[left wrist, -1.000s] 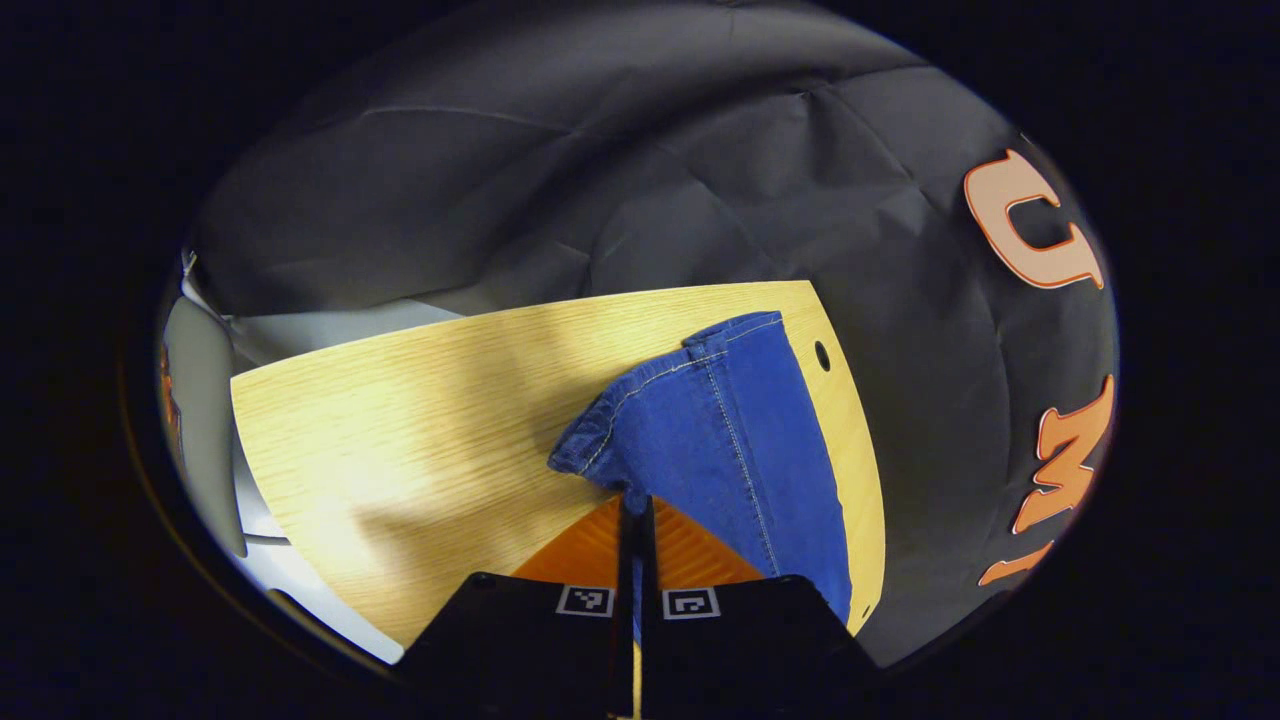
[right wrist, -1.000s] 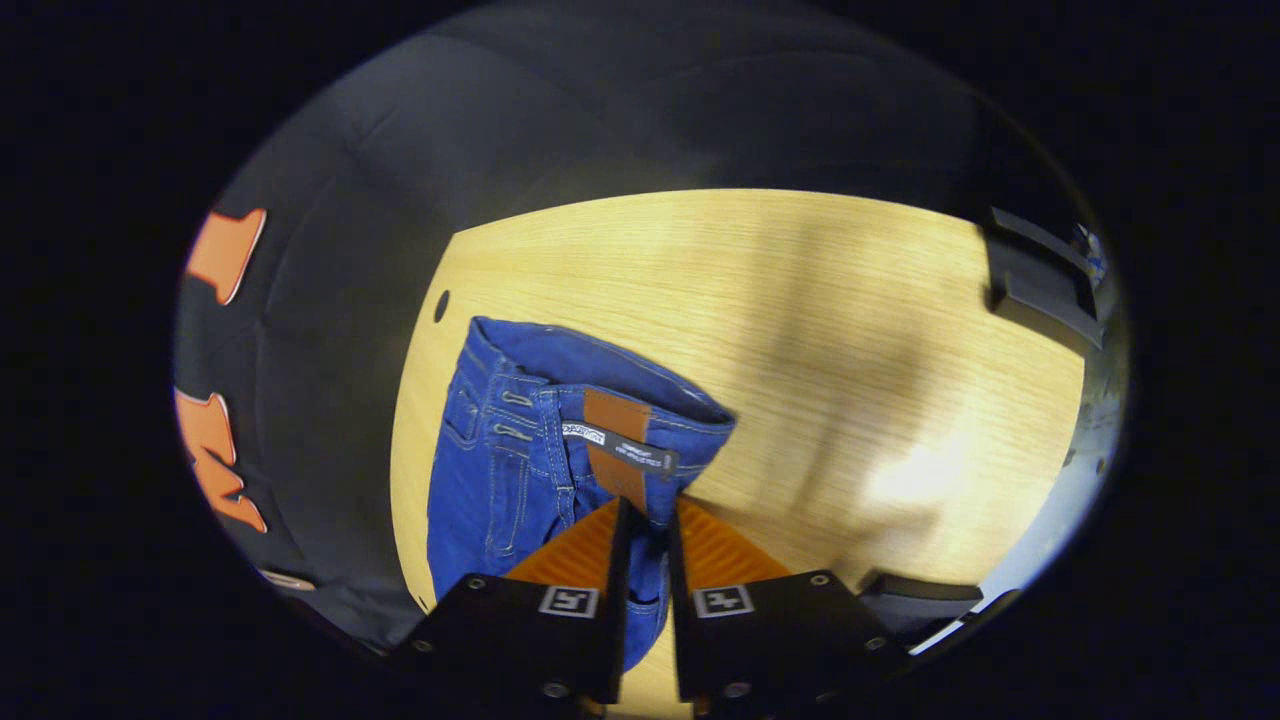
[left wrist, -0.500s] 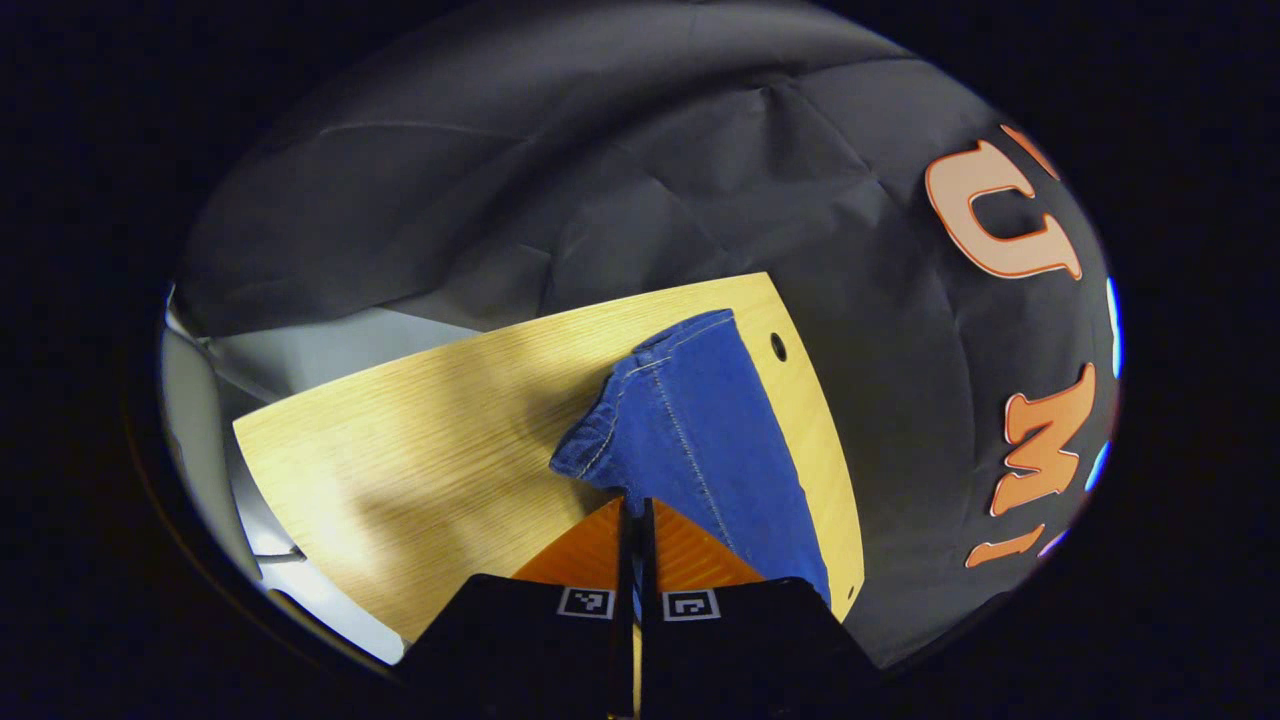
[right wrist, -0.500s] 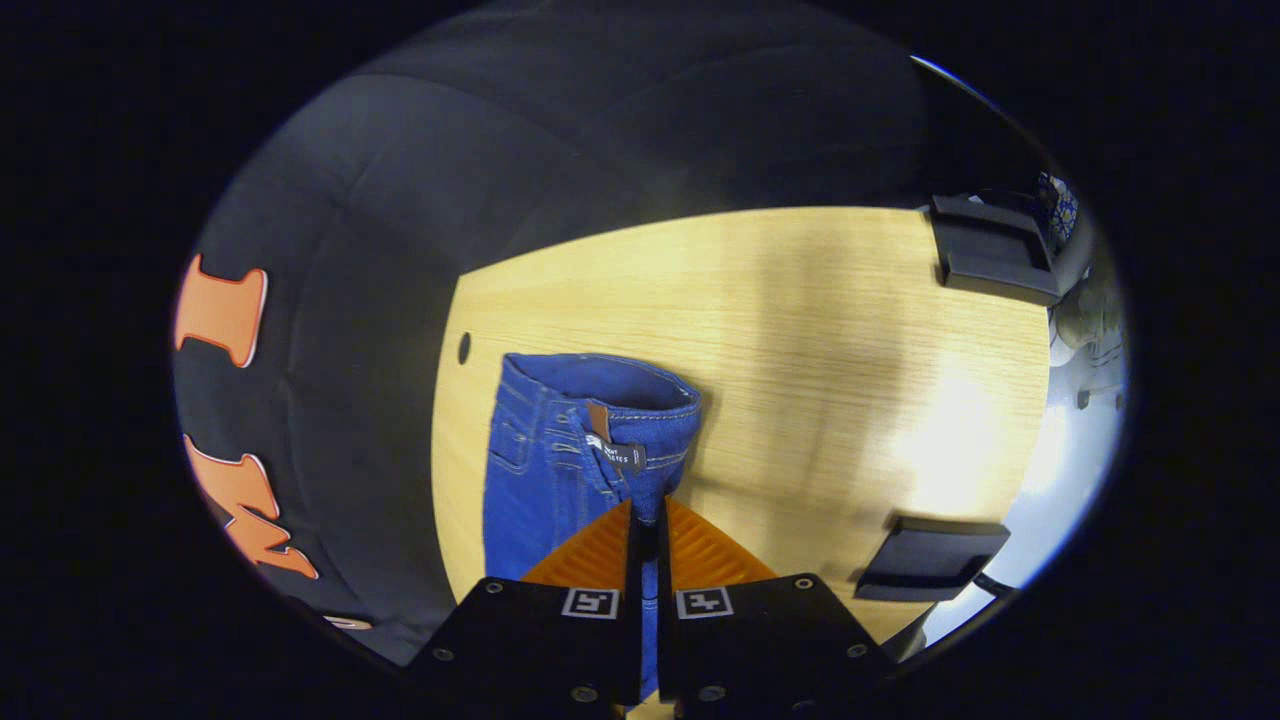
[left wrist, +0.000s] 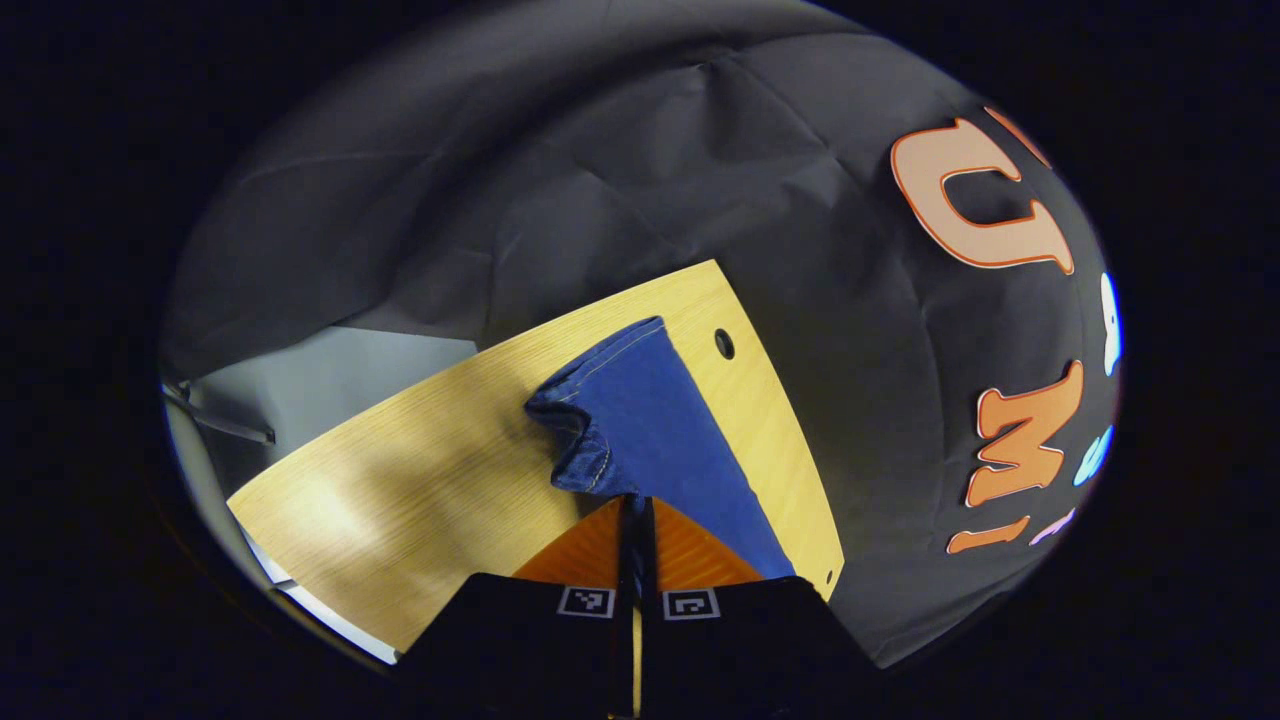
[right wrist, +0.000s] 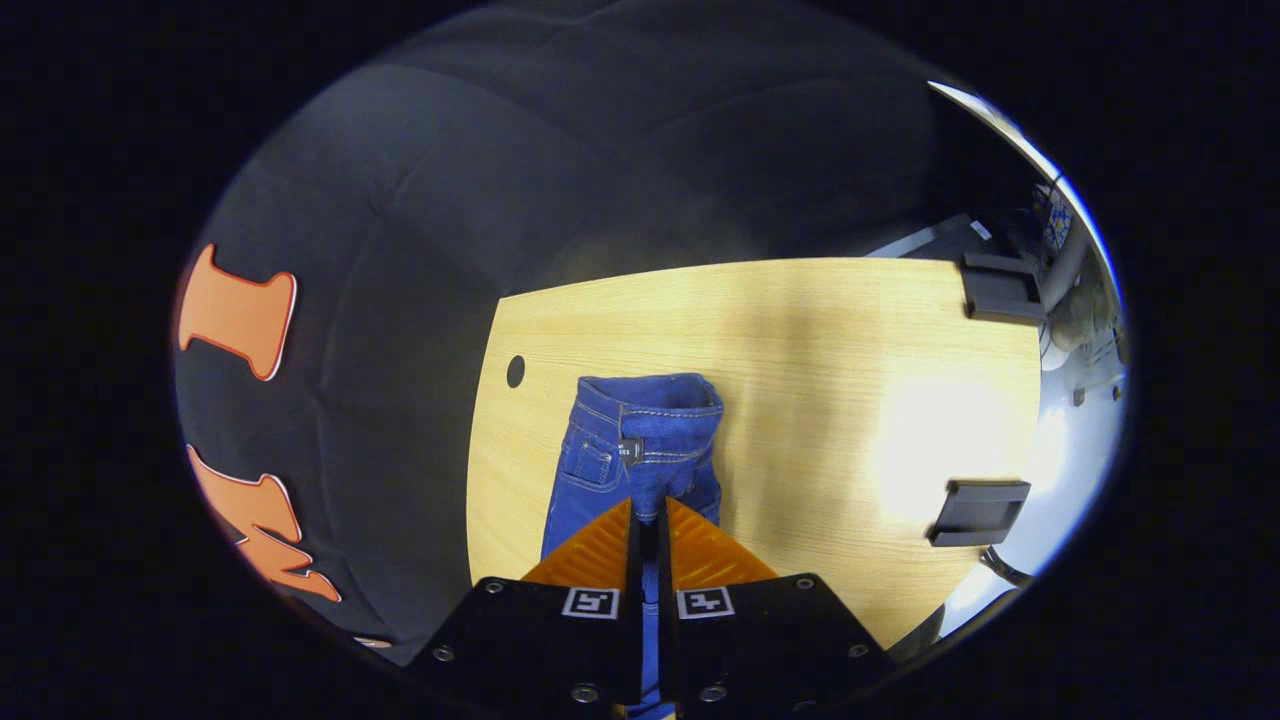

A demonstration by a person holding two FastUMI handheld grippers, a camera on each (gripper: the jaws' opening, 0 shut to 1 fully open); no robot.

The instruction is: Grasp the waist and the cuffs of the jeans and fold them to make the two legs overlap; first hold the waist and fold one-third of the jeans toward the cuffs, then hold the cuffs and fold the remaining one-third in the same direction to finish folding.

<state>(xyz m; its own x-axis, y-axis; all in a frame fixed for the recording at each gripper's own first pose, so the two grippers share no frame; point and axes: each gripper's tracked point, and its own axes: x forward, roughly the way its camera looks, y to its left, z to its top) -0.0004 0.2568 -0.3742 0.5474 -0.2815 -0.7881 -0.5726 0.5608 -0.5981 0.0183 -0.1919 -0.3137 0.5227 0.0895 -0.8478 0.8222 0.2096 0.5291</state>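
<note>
Both grippers — left gripper [left wrist: 636,510], right gripper [right wrist: 650,515] — apparently pinch the jeans [right wrist: 640,440] above the table [right wrist: 820,330].

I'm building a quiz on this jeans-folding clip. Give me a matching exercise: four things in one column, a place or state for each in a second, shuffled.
1. left gripper
2. right gripper
3. round hole
4. black block

a. in the tabletop beside the jeans
b. on the table's right edge
c. shut on the cuff end
d. shut on the waist end

Pairs: 1-c, 2-d, 3-a, 4-b
</note>
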